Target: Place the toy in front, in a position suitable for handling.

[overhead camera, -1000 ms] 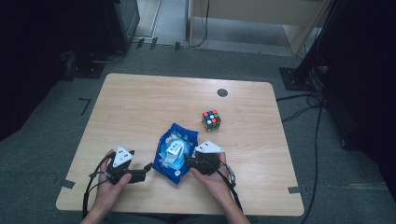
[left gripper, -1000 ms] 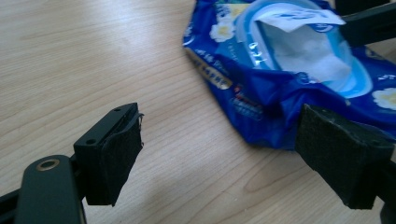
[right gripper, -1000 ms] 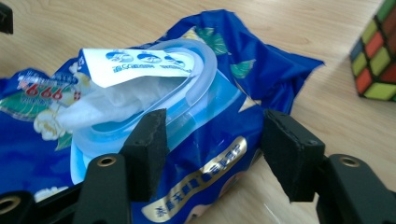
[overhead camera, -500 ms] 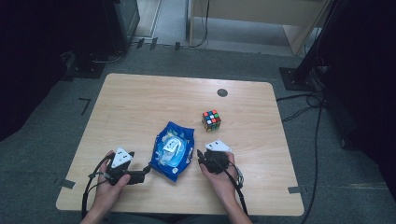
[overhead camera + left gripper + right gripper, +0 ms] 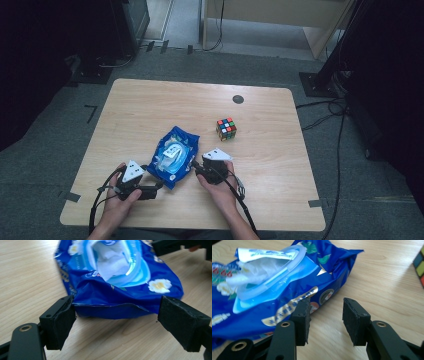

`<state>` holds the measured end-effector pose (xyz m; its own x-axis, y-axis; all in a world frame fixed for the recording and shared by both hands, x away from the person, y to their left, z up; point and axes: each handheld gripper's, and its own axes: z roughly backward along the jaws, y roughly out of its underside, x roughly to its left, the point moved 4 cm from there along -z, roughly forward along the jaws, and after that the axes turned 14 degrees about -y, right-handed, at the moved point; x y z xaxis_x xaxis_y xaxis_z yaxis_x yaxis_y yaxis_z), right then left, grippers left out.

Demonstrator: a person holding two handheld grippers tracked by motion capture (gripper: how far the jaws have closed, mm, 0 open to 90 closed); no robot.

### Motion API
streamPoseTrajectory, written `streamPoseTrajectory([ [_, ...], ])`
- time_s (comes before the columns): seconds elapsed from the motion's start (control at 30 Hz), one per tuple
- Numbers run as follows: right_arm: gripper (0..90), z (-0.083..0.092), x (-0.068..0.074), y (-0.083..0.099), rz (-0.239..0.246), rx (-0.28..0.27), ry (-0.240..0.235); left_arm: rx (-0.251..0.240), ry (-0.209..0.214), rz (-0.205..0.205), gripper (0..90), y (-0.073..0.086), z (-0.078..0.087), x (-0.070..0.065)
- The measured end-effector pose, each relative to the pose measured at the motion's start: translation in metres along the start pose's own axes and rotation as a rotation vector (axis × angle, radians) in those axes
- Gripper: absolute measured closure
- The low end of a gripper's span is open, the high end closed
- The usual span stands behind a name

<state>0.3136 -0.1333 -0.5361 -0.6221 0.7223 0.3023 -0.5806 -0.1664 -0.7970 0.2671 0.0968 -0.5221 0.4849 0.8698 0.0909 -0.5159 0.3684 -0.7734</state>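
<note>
At near left of wooden table (image 5: 150,105), left gripper (image 5: 152,189) lying low, jaws gaping wide around end of blue wipes pack (image 5: 172,156), pads not pressing. Pack lying flat mid-table, lid flipped open. Right gripper (image 5: 196,167) sitting just beside pack's right edge, jaws having just closed partway, nothing between. Puzzle cube (image 5: 226,128) resting farther right.

A blue wet-wipes pack (image 5: 117,293), flap open at 12 o'clock, lies on the wooden worktop (image 5: 27,277) between 2 spread black fingers (image 5: 58,321) at 7 and 4 o'clock.

Lab: cabled stands (image 5: 325,75), lone table (image 5: 150,110)
</note>
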Motion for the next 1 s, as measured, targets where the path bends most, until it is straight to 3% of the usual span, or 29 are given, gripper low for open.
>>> streamPoseTrajectory([
  [0.17,58.1,-0.008,-0.002,-0.007,0.0,-0.007,0.004,0.008,0.026,-0.02,15.2,0.002,-0.001,-0.005],
  [0.33,53.9,-0.006,-0.006,-0.012,0.024,-0.016,0.014,0.001,0.022,-0.029,15.2,0.003,0.001,-0.004],
  [0.47,45.2,0.015,-0.032,-0.02,-0.032,-0.076,0.103,-0.02,-0.015,0.017,15.2,0.004,0.007,0.018],
  [0.57,35.3,0.029,-0.051,-0.026,-0.067,-0.12,0.182,-0.019,-0.083,0.038,15.2,0.01,0.009,0.04],
  [0.73,25.1,0.041,-0.08,-0.036,-0.056,-0.165,0.281,0.009,-0.131,0.107,15.0,0.023,0.009,0.07],
  [0.77,22.8,0.04,-0.085,-0.037,-0.056,-0.163,0.283,0.013,-0.131,0.114,15.1,0.025,0.008,0.073],
  [0.87,17.1,0.032,-0.099,-0.04,-0.117,-0.14,0.233,0.019,-0.125,0.129,15.1,0.027,0.006,0.075],
  [1.0,15.7,0.018,-0.114,-0.041,-0.125,-0.101,0.261,0.018,-0.117,0.126,15.1,0.027,0.006,0.074],
])
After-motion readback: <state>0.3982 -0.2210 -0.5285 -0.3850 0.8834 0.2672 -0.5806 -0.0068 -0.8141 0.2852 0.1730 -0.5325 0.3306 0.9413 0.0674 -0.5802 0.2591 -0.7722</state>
